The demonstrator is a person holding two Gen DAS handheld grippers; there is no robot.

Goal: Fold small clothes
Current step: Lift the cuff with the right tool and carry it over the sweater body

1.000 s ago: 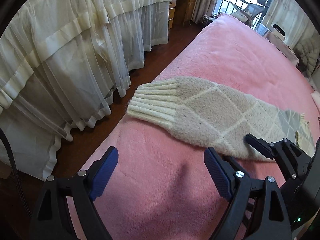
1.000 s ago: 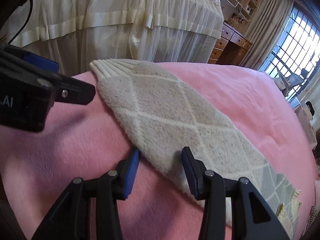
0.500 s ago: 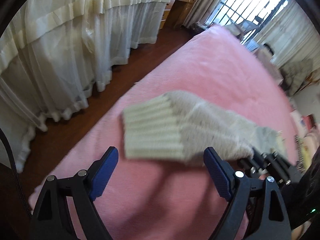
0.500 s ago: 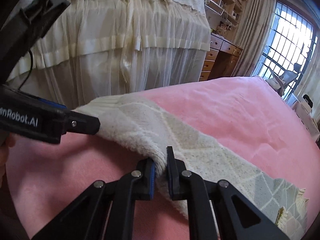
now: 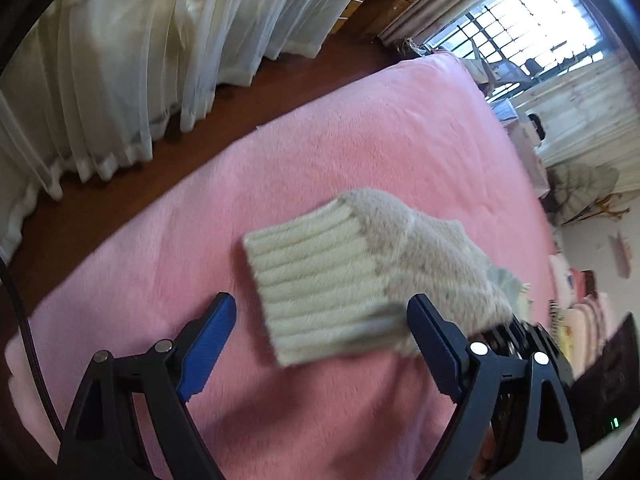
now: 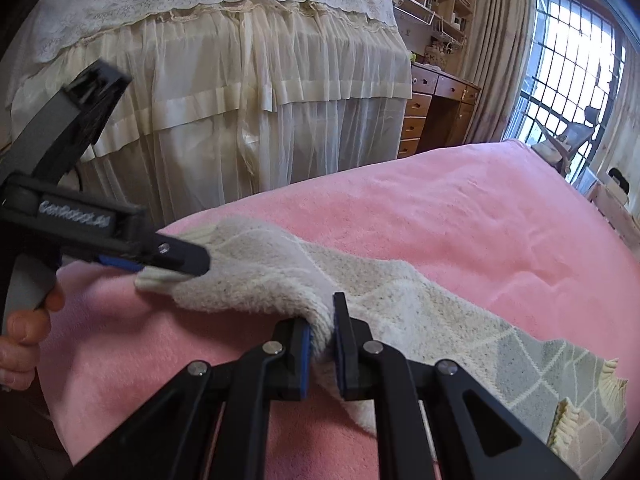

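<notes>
Right gripper (image 6: 322, 334) since clamped sweater (image 6: 400, 304) edge — left gripper (image 5: 320, 330) fingers wide, empty.

One readable text only: white raised lettering on the black side plate of the left gripper (image 6: 158, 258), at the left edge of the right wrist view, mid-height. It is motion-blurred and tilted; it reads roughly "GenRobot.AI", first letters soft. Nothing legible in the left wrist view. Items on the shelves (image 6: 432, 4) at the upper right of the right wrist view are too small to read.
</notes>
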